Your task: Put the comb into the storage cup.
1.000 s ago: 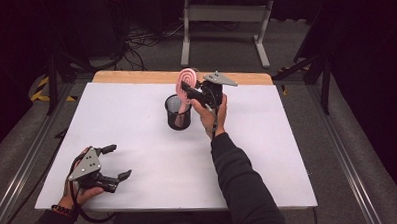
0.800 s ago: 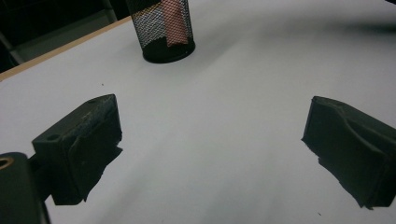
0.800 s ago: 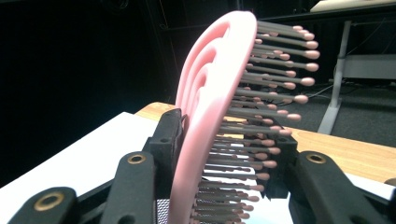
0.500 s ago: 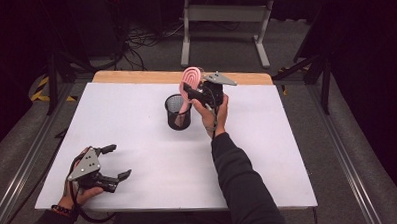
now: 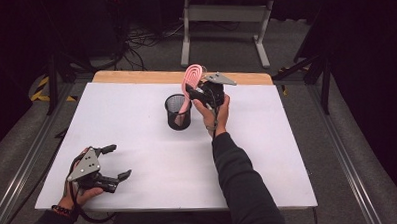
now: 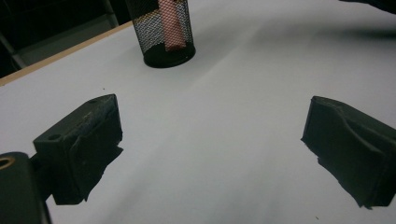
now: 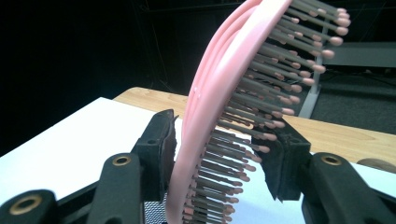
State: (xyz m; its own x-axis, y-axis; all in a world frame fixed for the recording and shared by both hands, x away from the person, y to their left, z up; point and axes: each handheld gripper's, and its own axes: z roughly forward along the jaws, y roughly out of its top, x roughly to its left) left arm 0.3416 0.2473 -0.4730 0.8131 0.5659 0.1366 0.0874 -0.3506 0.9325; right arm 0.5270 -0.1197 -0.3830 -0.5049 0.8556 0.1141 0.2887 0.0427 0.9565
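The right gripper (image 5: 198,92) is held up over the far middle of the white table (image 5: 136,119), with a pink hairbrush (image 5: 189,85) standing between its 2 jaws. In the right gripper view the brush (image 7: 219,93) rises between the jaws: its pink back lies just beside the left pad, seemingly touching it, and its bristle tips reach the right pad — the jaws have just been opening, so they sit loosely around the brush rather than clamping it. Below and just left of this gripper stands a black mesh cup (image 5: 178,111); the brush's handle reaches down into it. The left gripper (image 5: 113,162) rests low at the near left of the table, well apart from the cup, its jaws spread wide with nothing between them — only bare table ahead, and the cup (image 6: 163,32) farther on
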